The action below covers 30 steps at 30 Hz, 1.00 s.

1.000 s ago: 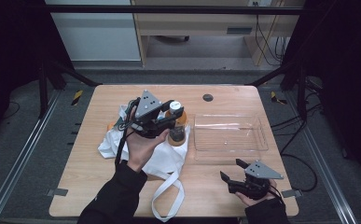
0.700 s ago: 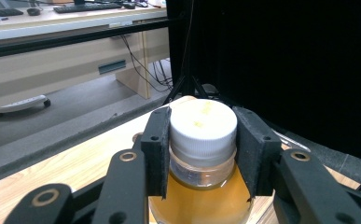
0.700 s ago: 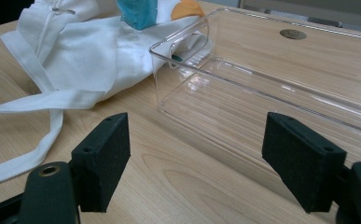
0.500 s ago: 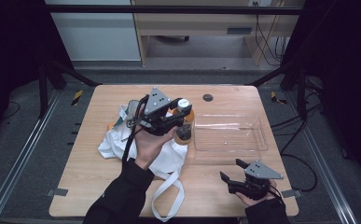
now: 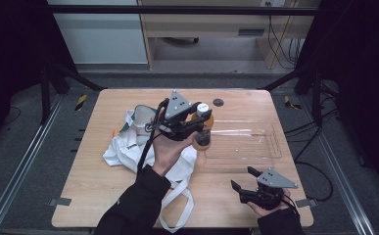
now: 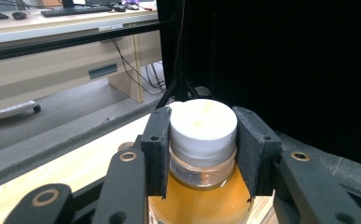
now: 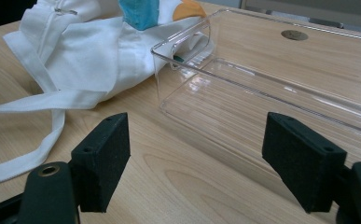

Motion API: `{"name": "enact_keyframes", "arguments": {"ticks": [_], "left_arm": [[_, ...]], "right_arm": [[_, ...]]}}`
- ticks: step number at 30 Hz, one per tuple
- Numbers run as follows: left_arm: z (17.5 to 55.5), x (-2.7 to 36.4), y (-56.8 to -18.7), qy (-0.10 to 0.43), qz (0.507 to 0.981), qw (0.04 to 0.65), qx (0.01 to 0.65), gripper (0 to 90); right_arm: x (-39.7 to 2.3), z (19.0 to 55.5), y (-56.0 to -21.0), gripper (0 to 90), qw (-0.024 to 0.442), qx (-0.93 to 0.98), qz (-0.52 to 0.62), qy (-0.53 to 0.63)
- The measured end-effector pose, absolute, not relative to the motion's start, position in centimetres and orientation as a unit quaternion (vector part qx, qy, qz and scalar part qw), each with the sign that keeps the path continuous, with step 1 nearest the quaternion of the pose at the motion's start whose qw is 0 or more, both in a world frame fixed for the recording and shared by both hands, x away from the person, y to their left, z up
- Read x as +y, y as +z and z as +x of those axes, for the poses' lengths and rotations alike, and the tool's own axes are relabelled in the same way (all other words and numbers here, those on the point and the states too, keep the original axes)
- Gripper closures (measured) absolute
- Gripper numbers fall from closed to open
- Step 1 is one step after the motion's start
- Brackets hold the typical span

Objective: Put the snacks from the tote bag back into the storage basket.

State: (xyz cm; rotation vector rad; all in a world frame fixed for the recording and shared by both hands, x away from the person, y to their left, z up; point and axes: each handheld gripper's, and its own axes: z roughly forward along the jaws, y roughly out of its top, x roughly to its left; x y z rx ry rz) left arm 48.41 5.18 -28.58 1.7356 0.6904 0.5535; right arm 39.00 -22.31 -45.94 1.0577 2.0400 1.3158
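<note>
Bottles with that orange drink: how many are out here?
1. The bottle with a white cap hangs in the left gripper, beside the clear tray. The white bag could hide more.

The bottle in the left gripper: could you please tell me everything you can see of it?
The bottle is small and clear, of what looks like plastic, filled with amber liquid and closed by a white ribbed screw cap. It stands upright, held off the table by the left gripper, whose black jaws press on the cap from both sides. In the high view it hangs beside the left end of the clear tray, next to the white cloth bag.
</note>
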Motion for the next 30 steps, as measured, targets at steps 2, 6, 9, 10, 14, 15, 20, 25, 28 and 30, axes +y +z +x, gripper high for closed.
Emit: {"name": "enact_keyframes", "arguments": {"ticks": [2, 6, 9, 10, 14, 15, 20, 25, 28, 30], "left_arm": [[48.5, 4.9, -28.6, 0.235, 0.738, 0.561, 0.293, 58.5], [48.7, 4.3, -28.8, 0.235, 0.740, 0.560, 0.289, 58.5], [48.9, 3.8, -28.9, 0.234, 0.742, 0.559, 0.286, 58.5], [48.9, 3.6, -29.0, 0.234, 0.743, 0.558, 0.285, 58.5], [49.2, 2.9, -29.2, 0.234, 0.744, 0.557, 0.285, 58.5], [49.2, 2.8, -29.3, 0.233, 0.745, 0.557, 0.284, 58.5], [49.6, 2.0, -29.7, 0.226, 0.749, 0.557, 0.279, 58.5], [49.9, 1.4, -30.1, 0.224, 0.751, 0.556, 0.279, 58.5], [50.1, 1.1, -30.3, 0.223, 0.752, 0.555, 0.277, 58.5], [50.2, 0.9, -30.5, 0.222, 0.754, 0.553, 0.277, 58.5]], "right_arm": [[-22.3, 39.0, -45.9, 23.5, 0.243, 0.747, 0.388, 0.481], [-22.3, 39.0, -46.0, 23.4, 0.245, 0.748, 0.386, 0.482], [-22.3, 39.0, -46.0, 23.5, 0.245, 0.749, 0.385, 0.480], [-22.2, 39.0, -46.0, 23.4, 0.245, 0.749, 0.386, 0.480], [-22.3, 39.0, -46.0, 23.4, 0.244, 0.748, 0.384, 0.482], [-22.3, 39.0, -46.0, 23.4, 0.244, 0.748, 0.384, 0.482], [-22.3, 39.0, -46.0, 23.4, 0.243, 0.748, 0.385, 0.483], [-22.3, 39.0, -45.9, 23.4, 0.242, 0.748, 0.384, 0.483], [-22.2, 39.0, -46.0, 23.4, 0.242, 0.748, 0.385, 0.483], [-22.2, 39.0, -45.9, 23.2, 0.242, 0.749, 0.385, 0.482]]}}
